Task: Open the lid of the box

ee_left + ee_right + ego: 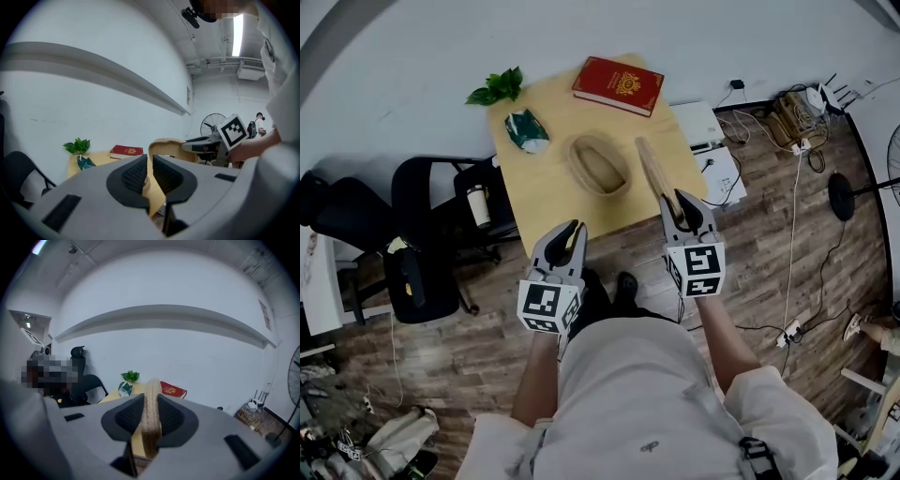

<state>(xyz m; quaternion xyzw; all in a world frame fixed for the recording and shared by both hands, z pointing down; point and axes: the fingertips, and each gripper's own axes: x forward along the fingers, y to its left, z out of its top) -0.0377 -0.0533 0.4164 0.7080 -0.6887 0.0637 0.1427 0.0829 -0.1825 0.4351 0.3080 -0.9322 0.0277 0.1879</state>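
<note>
While the box (pixel 598 166) sits open at the middle of the bench (pixel 539 183), its lid (pixel 654 167) is held on edge.
Right gripper (pixel 684 206) fingers (pixel 171 417) clamp the lid by the bench's right edge; left gripper (pixel 571 232) fingers, barely parted, hold nothing.

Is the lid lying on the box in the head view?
No, the right tongs hold the lid on edge beside the open box.
</note>
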